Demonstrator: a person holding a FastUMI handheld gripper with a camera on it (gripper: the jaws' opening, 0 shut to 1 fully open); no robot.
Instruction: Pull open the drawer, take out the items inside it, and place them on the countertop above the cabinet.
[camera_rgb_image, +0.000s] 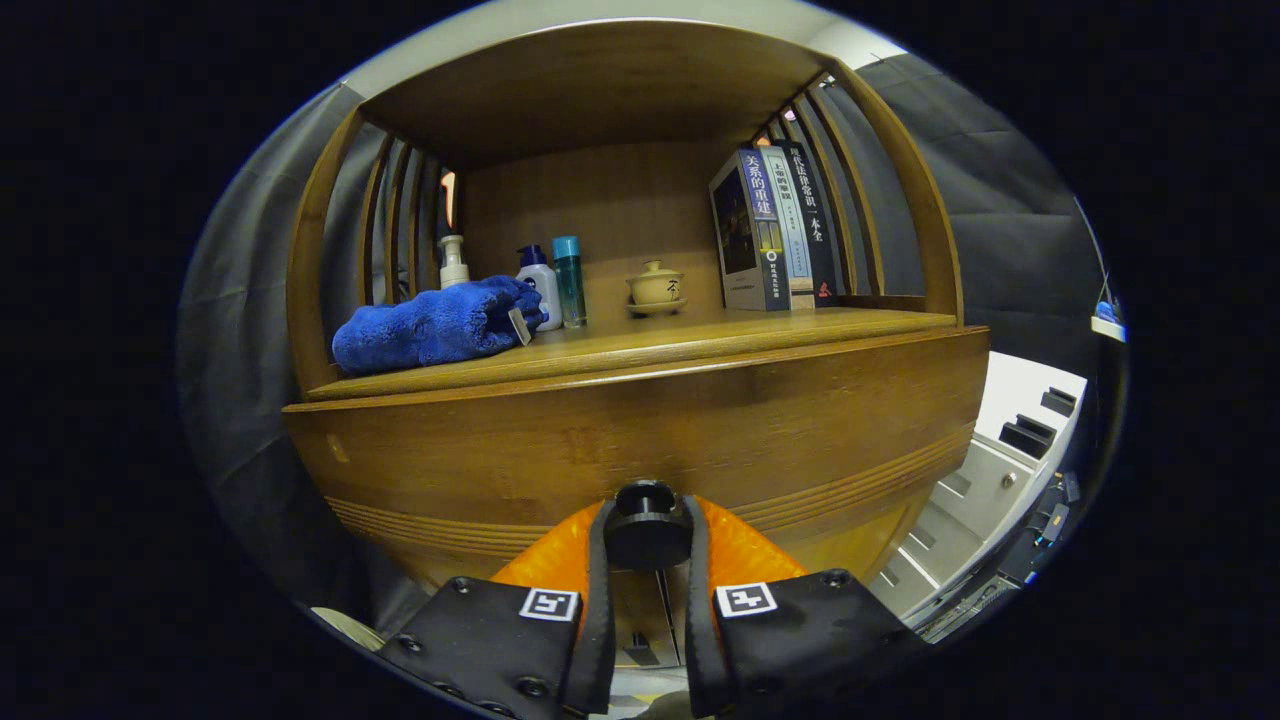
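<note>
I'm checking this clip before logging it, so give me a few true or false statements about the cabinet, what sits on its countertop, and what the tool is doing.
1. The tool has its fingers closed around the round dark drawer knob. True.
2. The drawer front looks pulled wide open with items showing inside. False: the contents are out of sight, and how far it is open cannot be told.
3. A blue towel lies on the countertop. True.
4. The books lie flat in a stack. False: they stand upright.
5. A small lidded cup stands between the bottles and the books. True.
</note>
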